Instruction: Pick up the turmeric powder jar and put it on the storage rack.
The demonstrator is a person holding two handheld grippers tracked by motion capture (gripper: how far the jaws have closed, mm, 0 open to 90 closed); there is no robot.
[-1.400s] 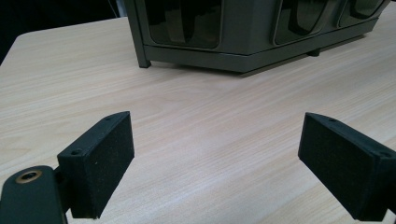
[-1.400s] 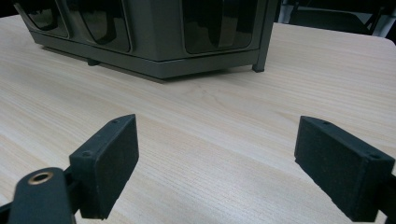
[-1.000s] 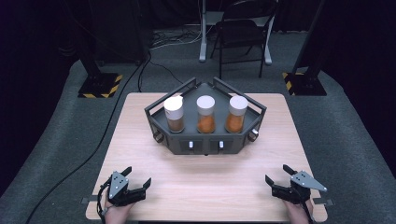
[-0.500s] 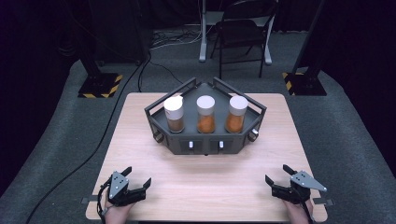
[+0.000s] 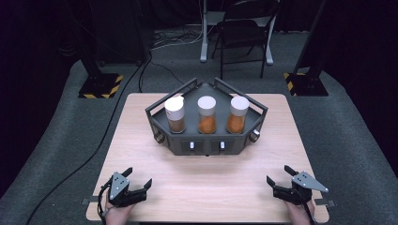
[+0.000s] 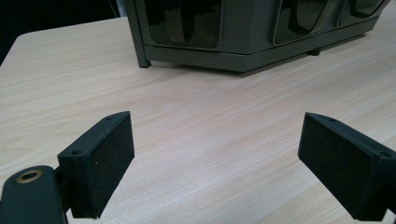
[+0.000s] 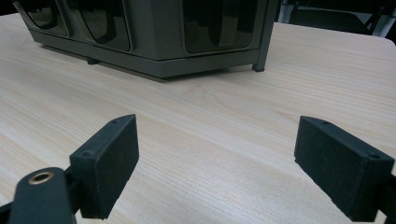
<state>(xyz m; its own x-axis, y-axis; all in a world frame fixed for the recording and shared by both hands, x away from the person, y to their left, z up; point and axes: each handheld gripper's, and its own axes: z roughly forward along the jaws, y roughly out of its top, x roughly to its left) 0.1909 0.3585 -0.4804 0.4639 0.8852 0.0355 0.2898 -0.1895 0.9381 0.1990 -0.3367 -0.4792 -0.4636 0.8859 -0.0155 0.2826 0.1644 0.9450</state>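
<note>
The left gripper (image 5: 138, 179) rests at the near left corner of the light wood-grain surface (image 5: 206, 173), held in the person's left hand (image 5: 117, 213). Its fingers (image 6: 95, 163) stand wide apart with nothing between them; in the left gripper view bare wood grain shows between the two black pads.

The right gripper (image 5: 278, 176) rests at the near right corner of the surface, held in the person's right hand (image 5: 298, 213), with a grey three-cornered plate (image 5: 309, 182) on top. Its fingers (image 7: 105, 163) also stand wide apart and hold nothing; bare wood shows between them in the right gripper view.

The dark grey angular metal rack (image 5: 206, 143) sits on the far half of the surface, centred between the two grippers and well apart from both. Its front face carries two small white tabs. Three clear cylindrical jars with white lids stand upright in a row in the rack:
- the left jar (image 5: 175, 115), holding brownish-orange contents in its lower part;
- the middle jar (image 5: 207, 115), holding orange contents;
- the right jar (image 5: 237, 115), holding orange contents.

The jars stand near one another without touching. Both gripper views look toward the lower panels of the rack (image 6: 243, 28) (image 7: 154, 32).

Beyond the surface, a black folding chair (image 5: 244, 28) stands on the grey carpeted floor (image 5: 352, 131).
</note>
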